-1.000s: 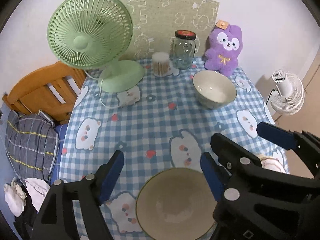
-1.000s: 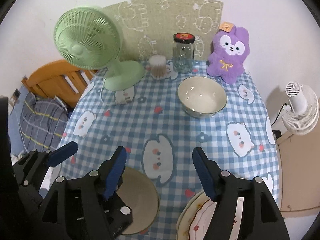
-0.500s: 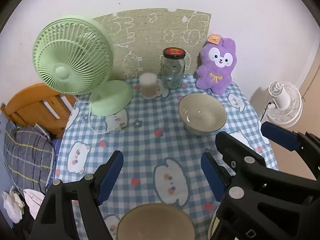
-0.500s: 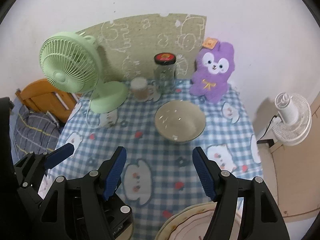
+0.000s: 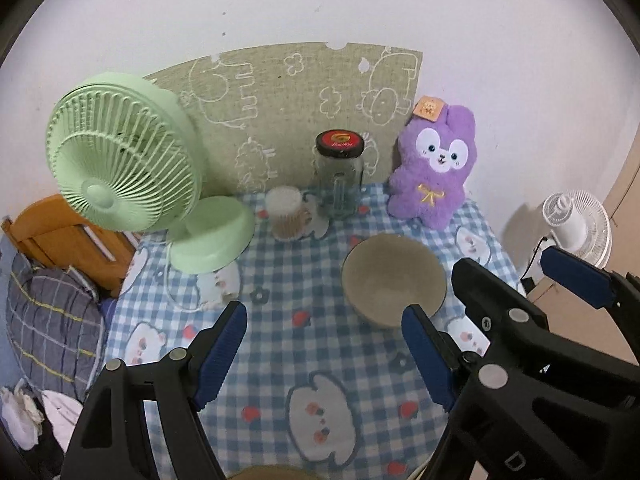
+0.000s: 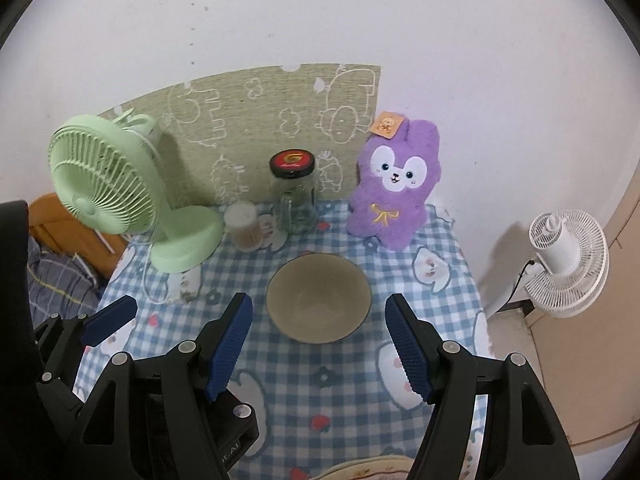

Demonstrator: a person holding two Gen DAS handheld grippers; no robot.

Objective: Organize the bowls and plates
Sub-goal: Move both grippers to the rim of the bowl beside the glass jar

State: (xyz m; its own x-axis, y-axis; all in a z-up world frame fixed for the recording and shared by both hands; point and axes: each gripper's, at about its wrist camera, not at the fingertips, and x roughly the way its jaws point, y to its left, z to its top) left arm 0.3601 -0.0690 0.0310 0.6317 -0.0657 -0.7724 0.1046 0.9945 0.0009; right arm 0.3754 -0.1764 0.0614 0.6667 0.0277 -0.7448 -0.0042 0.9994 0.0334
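Worktop with the blue-and-white checked cloth carries the round beige ceramic bowl, sitting mid-worktop in front of the purple plush rabbit. Right gripper: jaws spread wide, empty, bowl dead ahead and centred between them, no contact. Left gripper: jaws wide, empty, bowl off toward its right jaw. Bowl is round, so no axis to match. Right looks better lined up.

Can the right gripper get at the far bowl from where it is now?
Probably yes. The right gripper is open and empty, and the bowl sits just ahead between its fingers, with only bare tablecloth between them.
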